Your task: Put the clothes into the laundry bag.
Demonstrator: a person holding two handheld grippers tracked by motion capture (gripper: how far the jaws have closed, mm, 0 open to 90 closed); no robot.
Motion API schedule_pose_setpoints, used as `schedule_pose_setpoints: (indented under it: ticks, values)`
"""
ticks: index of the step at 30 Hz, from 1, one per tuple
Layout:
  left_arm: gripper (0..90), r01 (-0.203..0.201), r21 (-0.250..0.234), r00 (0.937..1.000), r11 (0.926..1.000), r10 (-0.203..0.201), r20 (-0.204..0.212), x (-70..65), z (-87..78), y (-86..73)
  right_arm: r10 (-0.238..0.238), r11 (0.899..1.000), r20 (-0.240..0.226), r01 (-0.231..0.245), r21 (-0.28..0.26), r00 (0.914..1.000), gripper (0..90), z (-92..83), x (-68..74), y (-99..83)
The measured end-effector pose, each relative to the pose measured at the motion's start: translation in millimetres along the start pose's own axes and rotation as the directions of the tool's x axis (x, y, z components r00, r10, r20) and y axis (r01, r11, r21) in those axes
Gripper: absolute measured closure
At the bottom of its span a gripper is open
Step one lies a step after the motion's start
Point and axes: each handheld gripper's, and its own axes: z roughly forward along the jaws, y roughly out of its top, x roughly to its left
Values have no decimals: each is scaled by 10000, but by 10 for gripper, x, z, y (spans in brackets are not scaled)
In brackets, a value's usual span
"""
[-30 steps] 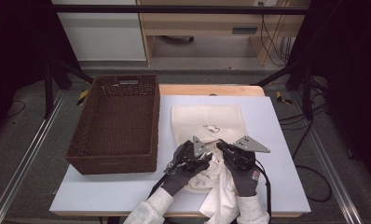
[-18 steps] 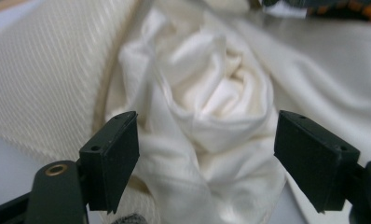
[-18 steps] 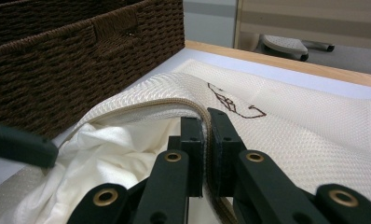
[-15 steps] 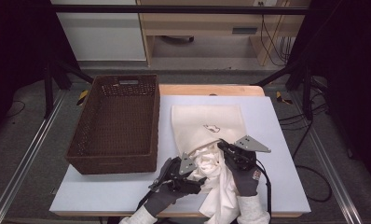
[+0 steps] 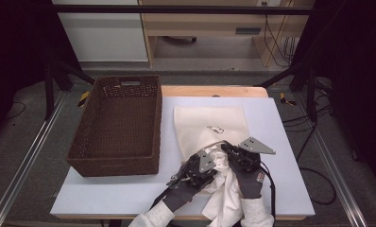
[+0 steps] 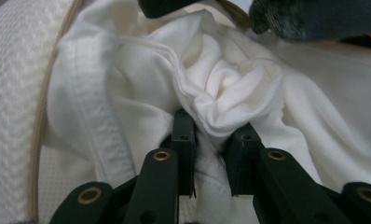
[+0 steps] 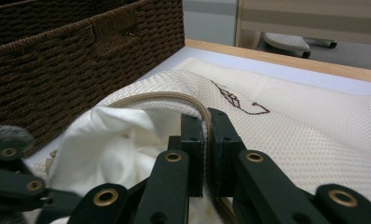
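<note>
Garment stuffing is roughly half done, by my read. Right gripper point(image 7: 205, 140) is pinched on the zip rim of the mesh bag point(image 5: 209, 124), holding the mouth up and open; it sits at the bag's near edge. Left gripper point(image 6: 210, 140) has just been closing and now nips a bunched fold of the white cloth point(image 6: 221, 84), right at the bag mouth, just beside the right gripper. Part of the cloth is inside the opening; a long tail point(image 5: 224, 201) hangs back behind both grippers toward the table's near edge. Left to do: feed in that tail, then presumably zip up. Wicker basket point(image 5: 117, 125) stands off to the left gripper's side.
</note>
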Motion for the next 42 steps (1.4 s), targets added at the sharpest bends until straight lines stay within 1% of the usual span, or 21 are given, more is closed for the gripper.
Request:
schedule_pose_setpoints:
  ticks: [3,6,7,10,11,12,13,15,17,18,19,21,23,25,29,32,33,35,36,39,42]
  values:
    - [733,-26,259,9966,9997,48,-824,78,134,34,35,10000,-9,-35,-88,10000,862,-19,-5,8]
    - [680,384,639,9831,9972,-263,-1810,230,305,-33,116,9997,-3,-116,-195,9999,861,-54,-27,23]
    - [668,401,700,9811,9967,-261,-1917,269,336,-64,149,9997,-49,-150,-183,9999,862,-60,-40,24]
    - [599,455,472,9821,9979,-360,-1847,278,325,-96,45,10000,-36,-45,-5,10000,862,-26,-23,6]
    - [557,394,424,9842,9983,-314,-1743,272,294,-108,-16,10000,-36,16,43,10000,862,-14,-22,2]
    - [557,381,298,9866,9988,-328,-1598,265,255,-118,-16,10000,-36,16,43,10000,862,-14,-22,2]
    - [469,372,4,9908,9993,-368,-1299,242,151,-137,-4,10000,2,4,76,10000,862,-8,-23,-3]
    - [395,422,-256,9950,9988,-444,-894,209,16,-150,-1,10000,58,1,31,10000,862,-16,-29,-1]
    - [353,419,-530,9972,9977,-451,-604,150,-129,-156,91,10000,52,-91,-24,9999,862,-22,-40,3]
    - [341,419,-530,9972,9977,-451,-604,150,-129,-156,91,10000,52,-91,-24,9999,862,-22,-40,3]
    - [336,367,-878,9987,9955,-395,-306,61,-262,-161,107,9999,79,-107,-24,9999,861,-14,-38,0]
    - [325,309,-1063,9995,9939,-294,152,-51,-316,-180,91,10000,91,-91,9,9999,862,2,-32,-5]
    - [304,166,-833,9981,9964,-115,610,-185,-254,-193,100,9999,88,-101,39,9999,861,7,-33,-8]
    - [280,-67,-532,9970,9986,108,761,-307,-132,-210,110,9999,85,-110,22,9999,861,-6,-36,-8]
    - [270,-12,99,9942,10000,1,1073,-397,136,-240,105,9999,56,-105,1,9999,861,-12,-46,-6]
    - [329,188,402,9919,9990,-237,1248,-399,246,-243,134,9999,28,-134,45,9999,861,-5,-55,-9]
    - [398,227,561,9883,9982,-309,1495,-405,333,-254,115,9999,36,-115,41,9999,861,-4,-57,-10]
    - [527,356,486,9865,9982,-429,1578,-416,376,-262,146,9999,43,-146,42,9999,861,-2,-57,-8]
    - [605,418,444,9868,9981,-482,1546,-427,379,-251,129,9999,50,-129,44,9999,862,-1,-57,-8]
    - [790,147,306,9916,9994,-185,1282,-465,332,-218,134,9999,41,-134,63,9999,862,-5,-58,-9]
    - [819,-92,86,9956,9999,84,935,-425,204,-161,119,9999,46,-119,29,9999,862,-21,-65,-4]
